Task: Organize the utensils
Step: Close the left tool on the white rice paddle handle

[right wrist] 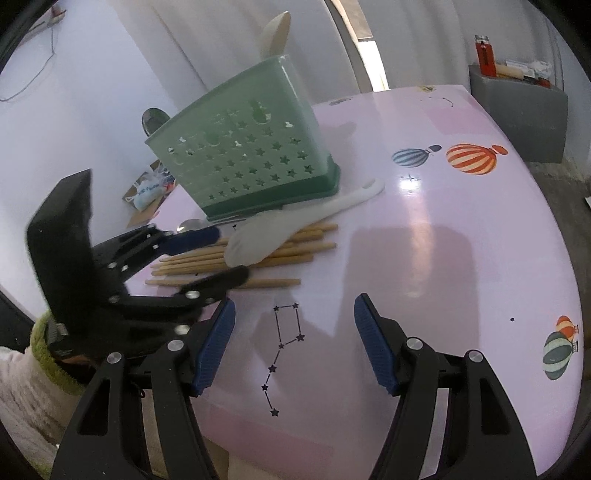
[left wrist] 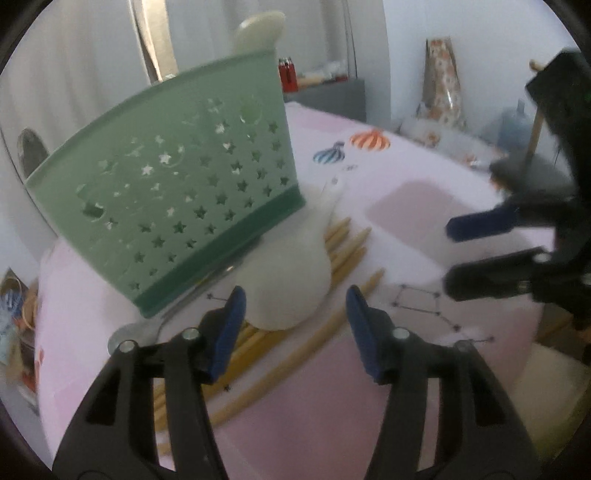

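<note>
A green star-punched utensil holder (left wrist: 173, 199) (right wrist: 243, 155) stands on the pink table, with a white spoon (left wrist: 258, 29) (right wrist: 275, 31) sticking out of it. A white rice paddle (left wrist: 291, 280) (right wrist: 280, 229) lies on several wooden chopsticks (left wrist: 280, 365) (right wrist: 240, 262) in front of the holder. A metal spoon (left wrist: 129, 334) (right wrist: 190, 224) lies beside the holder's base. My left gripper (left wrist: 295, 325) (right wrist: 229, 254) is open, just before the paddle's wide end. My right gripper (right wrist: 293, 339) (left wrist: 454, 254) is open and empty over bare table.
The pink table (right wrist: 461, 258) has balloon (right wrist: 472, 158) and constellation prints. A grey box (right wrist: 517, 107) with red bottles stands beyond its far edge. A second metal spoon (right wrist: 153, 120) shows behind the holder. Clutter lies on the floor at the left (right wrist: 147, 192).
</note>
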Demonstrator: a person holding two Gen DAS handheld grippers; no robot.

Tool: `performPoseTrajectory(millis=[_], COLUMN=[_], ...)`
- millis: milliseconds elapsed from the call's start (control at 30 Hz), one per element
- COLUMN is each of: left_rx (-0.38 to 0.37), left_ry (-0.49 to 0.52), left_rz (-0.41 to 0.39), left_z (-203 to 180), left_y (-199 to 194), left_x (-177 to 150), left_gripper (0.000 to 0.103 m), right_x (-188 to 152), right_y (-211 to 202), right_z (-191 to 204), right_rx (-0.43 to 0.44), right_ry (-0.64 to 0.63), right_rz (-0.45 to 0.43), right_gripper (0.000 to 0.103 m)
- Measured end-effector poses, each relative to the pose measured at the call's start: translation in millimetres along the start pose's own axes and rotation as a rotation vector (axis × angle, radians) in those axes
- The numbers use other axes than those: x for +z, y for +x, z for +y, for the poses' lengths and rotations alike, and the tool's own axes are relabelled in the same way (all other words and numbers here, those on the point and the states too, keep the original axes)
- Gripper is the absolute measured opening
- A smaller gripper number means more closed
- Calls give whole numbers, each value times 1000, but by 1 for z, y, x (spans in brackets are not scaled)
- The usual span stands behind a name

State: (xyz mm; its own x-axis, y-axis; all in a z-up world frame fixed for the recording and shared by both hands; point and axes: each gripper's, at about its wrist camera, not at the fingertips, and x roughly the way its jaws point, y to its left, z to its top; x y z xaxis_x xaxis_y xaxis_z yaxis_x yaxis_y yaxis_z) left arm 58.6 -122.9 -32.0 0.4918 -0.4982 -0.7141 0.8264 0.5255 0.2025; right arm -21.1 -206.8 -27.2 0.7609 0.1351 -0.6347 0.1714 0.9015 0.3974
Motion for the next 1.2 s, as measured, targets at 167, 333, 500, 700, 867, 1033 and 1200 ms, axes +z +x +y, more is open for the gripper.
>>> performPoseTrajectory(millis=[167, 333, 500, 700, 867, 1033, 1200], left_rx=[4, 23, -2, -58, -6, -17, -62], left_ry=[16, 34, -36, -125, -10, -18, -54], left_rz=[9, 8, -32, -80, -36, 16, 24], left_z=[3, 5, 17, 35, 17, 17, 27], left_y=[10, 12, 1, -8, 2, 18, 27], left_x=[1, 2, 4, 7, 5, 4, 8], left_gripper=[53, 31, 14, 10, 47, 49, 51], right_x=[-1, -2, -2, -2, -1, 3, 9], right_y=[2, 1, 0, 1, 1, -1, -1], right_z=[-1, -1, -1, 1, 2, 3, 4], right_rx=[9, 15, 18, 21, 25, 33, 49], right_ry=[8, 12, 14, 9, 11, 4, 8], right_rz=[4, 0, -4, -3, -7, -22, -32], right_gripper=[66, 66, 66, 66, 66, 66, 66])
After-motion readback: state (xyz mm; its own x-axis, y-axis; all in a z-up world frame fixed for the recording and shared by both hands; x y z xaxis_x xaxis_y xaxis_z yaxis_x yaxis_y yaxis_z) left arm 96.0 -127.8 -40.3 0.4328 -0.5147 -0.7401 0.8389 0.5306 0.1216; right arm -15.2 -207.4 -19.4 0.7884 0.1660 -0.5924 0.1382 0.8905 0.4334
